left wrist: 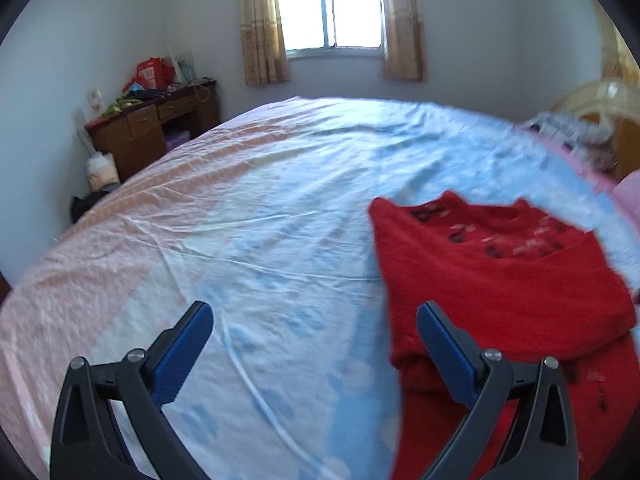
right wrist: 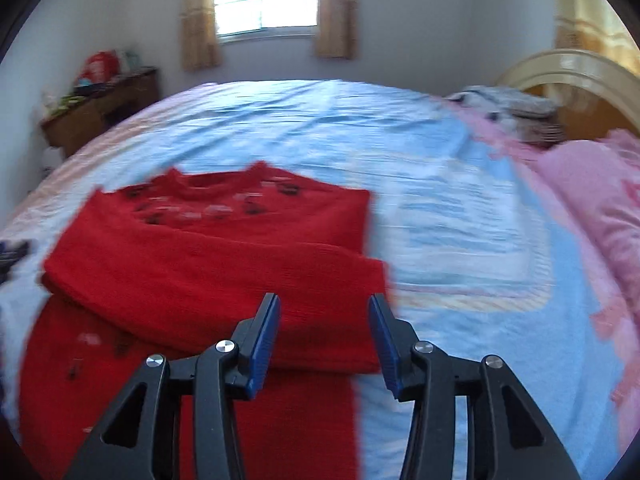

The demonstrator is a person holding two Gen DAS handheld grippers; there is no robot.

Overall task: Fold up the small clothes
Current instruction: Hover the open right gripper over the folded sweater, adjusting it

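The left gripper (left wrist: 314, 316) is held wide apart with nothing gripped, above the pale blue and pink patterned bedsheet (left wrist: 248, 216). The right gripper (right wrist: 324, 308) is likewise spread and empty, over the red knitted sweater (right wrist: 208, 256) at lower centre. A sleeve appears already laid across the body, so a crosswise fold is judged next: the near hem must be pinched at both corners.
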